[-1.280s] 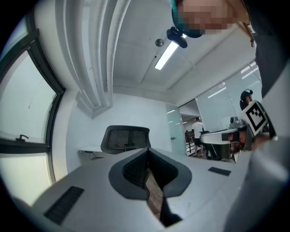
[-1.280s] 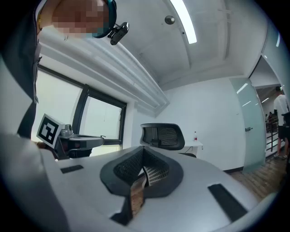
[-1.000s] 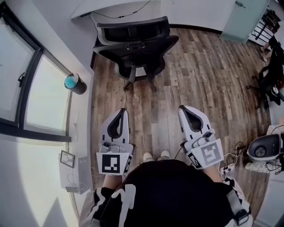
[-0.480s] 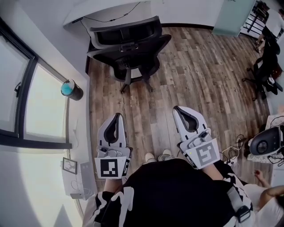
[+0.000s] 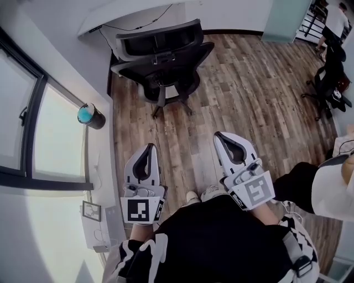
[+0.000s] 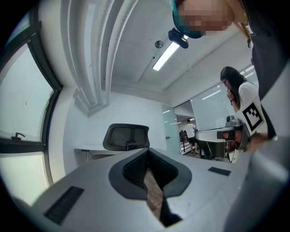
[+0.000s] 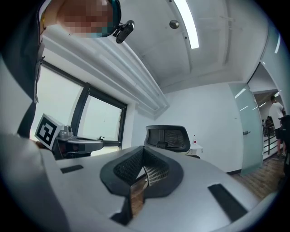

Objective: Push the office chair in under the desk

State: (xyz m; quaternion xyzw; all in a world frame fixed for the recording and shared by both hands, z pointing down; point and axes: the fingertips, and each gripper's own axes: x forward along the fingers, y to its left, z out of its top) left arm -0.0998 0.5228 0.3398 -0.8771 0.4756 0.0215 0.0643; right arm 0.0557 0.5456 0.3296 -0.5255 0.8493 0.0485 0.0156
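Two closed claws [image 5: 148, 148] [image 5: 222, 136] before office chair [image 5: 160, 43]

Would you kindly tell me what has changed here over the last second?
A second person in a white top has come into view at the right edge, beside the right gripper. The wearer's right shoe has stepped forward. The office chair stands untouched before the desk; the left gripper and the right one stay shut and empty.

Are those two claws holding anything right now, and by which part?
Nothing is held. The left gripper and right gripper are both shut and empty, well apart from the office chair.
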